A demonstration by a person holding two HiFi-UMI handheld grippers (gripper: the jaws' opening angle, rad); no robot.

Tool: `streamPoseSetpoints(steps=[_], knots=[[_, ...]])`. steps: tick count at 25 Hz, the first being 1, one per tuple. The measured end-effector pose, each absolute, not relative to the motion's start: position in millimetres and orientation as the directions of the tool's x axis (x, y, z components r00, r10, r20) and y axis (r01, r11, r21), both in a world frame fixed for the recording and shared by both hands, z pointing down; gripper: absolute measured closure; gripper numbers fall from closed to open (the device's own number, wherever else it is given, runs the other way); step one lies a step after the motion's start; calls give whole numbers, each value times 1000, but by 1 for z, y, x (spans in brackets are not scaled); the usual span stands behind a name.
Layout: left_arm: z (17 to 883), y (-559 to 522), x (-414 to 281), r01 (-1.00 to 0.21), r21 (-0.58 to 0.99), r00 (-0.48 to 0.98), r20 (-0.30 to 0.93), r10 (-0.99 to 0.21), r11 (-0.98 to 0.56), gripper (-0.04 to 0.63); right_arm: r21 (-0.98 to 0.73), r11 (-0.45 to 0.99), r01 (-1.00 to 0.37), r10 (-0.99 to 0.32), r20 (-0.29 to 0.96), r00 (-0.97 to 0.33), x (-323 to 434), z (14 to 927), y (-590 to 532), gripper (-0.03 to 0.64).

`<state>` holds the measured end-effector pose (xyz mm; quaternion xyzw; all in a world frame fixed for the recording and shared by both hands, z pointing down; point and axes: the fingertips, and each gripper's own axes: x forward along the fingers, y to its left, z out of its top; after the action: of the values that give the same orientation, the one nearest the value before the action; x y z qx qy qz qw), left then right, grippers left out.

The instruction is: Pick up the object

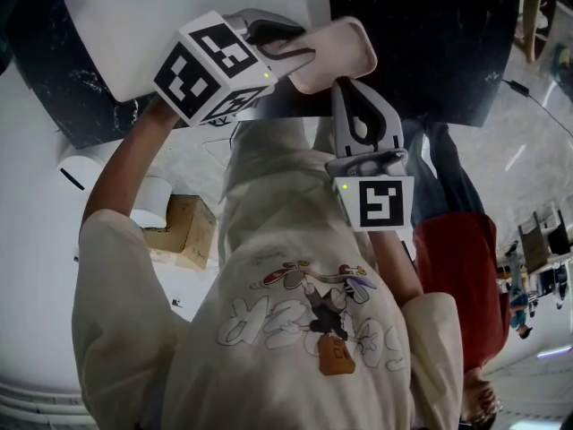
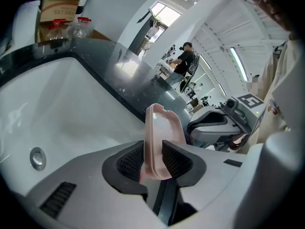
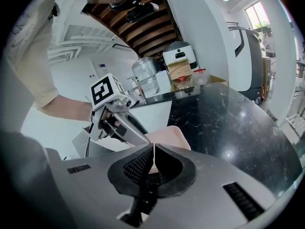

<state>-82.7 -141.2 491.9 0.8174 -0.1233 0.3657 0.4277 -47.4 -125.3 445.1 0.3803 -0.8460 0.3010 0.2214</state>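
My left gripper [image 1: 300, 45] covers part of the pink tray [image 1: 342, 50] (head view); the sink [image 1: 134, 34] runs off the top edge.

My left gripper [image 1: 288, 50] meets the pink tray [image 1: 338, 54] at its left end, jaws clamped on the tray's rim; my bare left forearm [image 1: 125, 164] stretches out behind it; my right gripper [image 1: 346, 90] sits at the tray's near edge, pads pressed together, pointing toward the tray.
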Motion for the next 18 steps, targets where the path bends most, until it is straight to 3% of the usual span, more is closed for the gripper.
streamPoseSetpoints(steps=[18], knots=[[477, -143, -79, -491, 645, 739, 664, 112, -585, 525, -347, 511, -787, -526, 597, -605, -48, 438, -125, 597]])
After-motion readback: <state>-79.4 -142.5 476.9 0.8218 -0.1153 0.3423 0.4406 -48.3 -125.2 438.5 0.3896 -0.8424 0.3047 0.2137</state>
